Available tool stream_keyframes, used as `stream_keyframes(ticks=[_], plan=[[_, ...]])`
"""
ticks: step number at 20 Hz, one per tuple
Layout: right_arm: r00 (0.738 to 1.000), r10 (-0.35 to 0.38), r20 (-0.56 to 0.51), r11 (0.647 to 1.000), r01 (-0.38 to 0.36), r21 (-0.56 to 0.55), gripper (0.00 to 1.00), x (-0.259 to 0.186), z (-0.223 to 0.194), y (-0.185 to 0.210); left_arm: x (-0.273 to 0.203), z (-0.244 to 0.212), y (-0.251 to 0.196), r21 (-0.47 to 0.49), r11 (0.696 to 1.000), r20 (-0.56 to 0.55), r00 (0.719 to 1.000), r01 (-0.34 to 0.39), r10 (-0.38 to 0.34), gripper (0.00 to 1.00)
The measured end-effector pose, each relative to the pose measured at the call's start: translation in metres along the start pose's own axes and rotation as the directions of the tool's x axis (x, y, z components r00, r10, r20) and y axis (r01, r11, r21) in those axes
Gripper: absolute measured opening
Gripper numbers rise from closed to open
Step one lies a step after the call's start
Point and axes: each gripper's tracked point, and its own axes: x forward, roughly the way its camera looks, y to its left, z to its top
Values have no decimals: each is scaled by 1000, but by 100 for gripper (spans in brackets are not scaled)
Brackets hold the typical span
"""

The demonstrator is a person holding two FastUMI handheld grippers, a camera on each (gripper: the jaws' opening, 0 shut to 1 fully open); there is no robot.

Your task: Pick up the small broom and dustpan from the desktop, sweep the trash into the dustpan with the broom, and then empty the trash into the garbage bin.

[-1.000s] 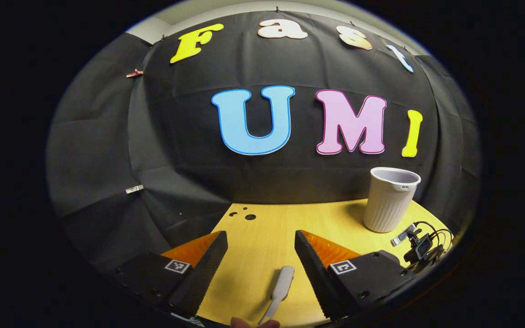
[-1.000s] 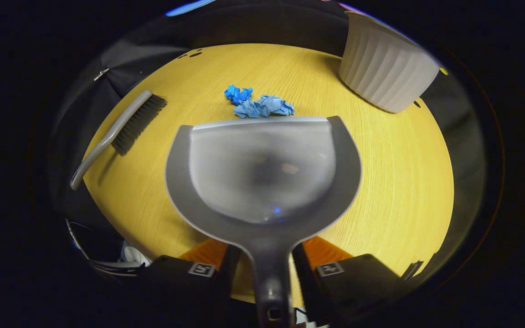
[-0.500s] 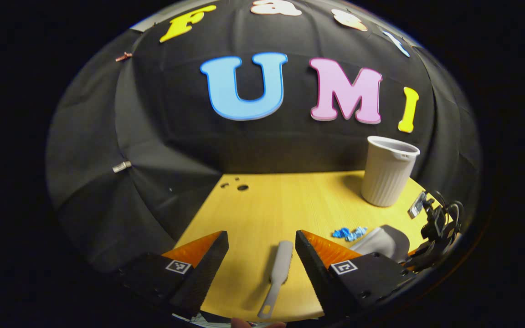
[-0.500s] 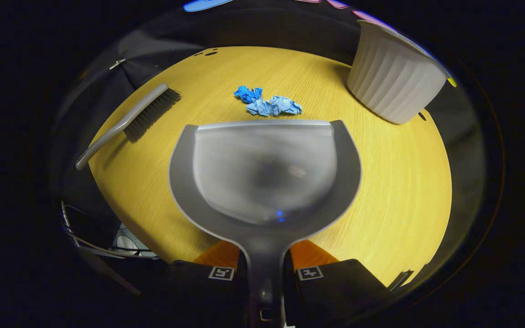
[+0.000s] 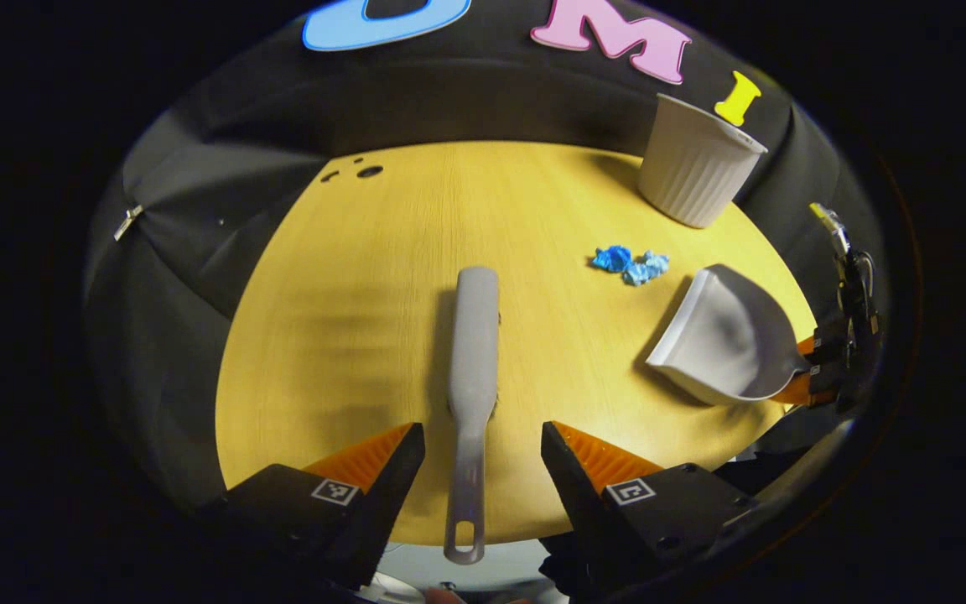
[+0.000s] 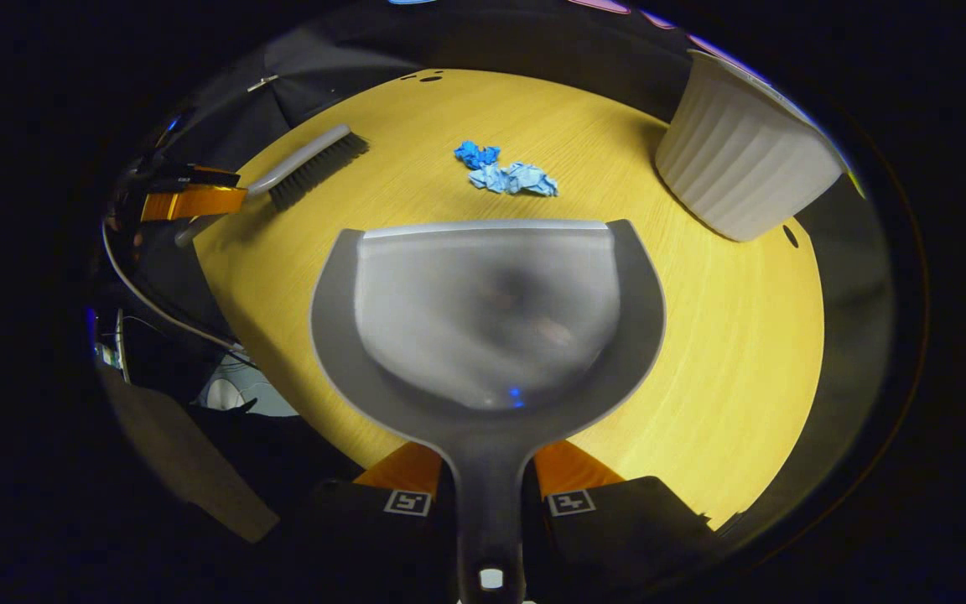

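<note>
Right tongs (image 6: 487, 478) clamped on grey plastic dustpan (image 6: 487, 310); left tongs (image 5: 483, 457) apart astride grey broom (image 5: 475, 352). Blue paper scraps (image 6: 506, 174) unswept mid-desk; sweeping and emptying remain.

No readable text, label, brand or number stands on any item.

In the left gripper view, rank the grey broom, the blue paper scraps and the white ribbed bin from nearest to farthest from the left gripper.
1. Grey plastic broom: its handle lies between the open fingers of the left gripper.
2. Crumpled blue paper scraps: mid-table, ahead and to the right.
3. White ribbed garbage bin: far right, by the booth wall.
</note>
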Motion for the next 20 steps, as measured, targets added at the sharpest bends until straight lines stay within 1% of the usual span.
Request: stream_keyframes(ticks=[3, 4, 7, 8, 9, 10, 11, 12, 13, 15, 16, 17, 18, 19, 20], plan=[[1000, -2, -12, 1000, 2, -2, 35, -2, -3, -6, 22, -8, -1, 39, 999, -69, 998, 1, 2, 88], [1000, 0, -22, 1000, 0, -5, 40, -2, -5, -7, 28, -9, -4, 52, 999, -88, 996, 7, -3, 87], [998, 12, -60, 1000, -12, -12, 40, -1, -12, -10, 39, -18, -5, 85, 996, -140, 990, 16, -4, 84], [997, 19, -74, 1000, -20, -10, 35, -1, -13, -10, 43, -22, -4, 99, 995, -158, 987, 16, -1, 83], [996, 24, -82, 1000, -25, -9, 35, -1, -13, -11, 47, -24, -4, 106, 994, -165, 986, 14, 4, 82], [996, 28, -88, 1000, -28, -7, 35, -1, -13, -11, 51, -26, -2, 111, 994, -173, 985, 7, 12, 78], [995, 29, -92, 1000, -30, -8, 30, -1, -12, -12, 53, -28, -3, 111, 994, -181, 983, 8, 12, 75], [995, 29, -94, 999, -31, -14, 35, 1, -11, -13, 54, -23, -5, 103, 995, -171, 985, 10, 7, 72], [995, 30, -96, 999, -31, -18, 35, 1, -10, -14, 54, -24, -7, 100, 995, -175, 985, 18, 0, 64], [995, 34, -95, 999, -36, -21, 35, 2, -8, -15, 56, -22, -8, 115, 993, -182, 983, 19, 3, 55], [995, 37, -96, 999, -39, -21, 35, 2, -7, -15, 55, -20, -8, 119, 993, -197, 980, 13, 11, 39], [994, 39, -98, 999, -42, -23, 35, 2, -6, -15, 56, -20, -5, 130, 992, -214, 977, 4, 24, 38], [994, 39, -98, 999, -42, -26, 35, 2, -5, -17, 56, -18, -6, 150, 989, -223, 974, 4, 30, 29], [994, 39, -102, 999, -42, -30, 35, 3, -5, -18, 57, -9, -6, 172, 985, -210, 977, -6, 42, 30], [993, 41, -107, 998, -45, -32, 35, 4, -5, -19, 57, 0, -9, 188, 982, -197, 980, 2, 35, 28]])
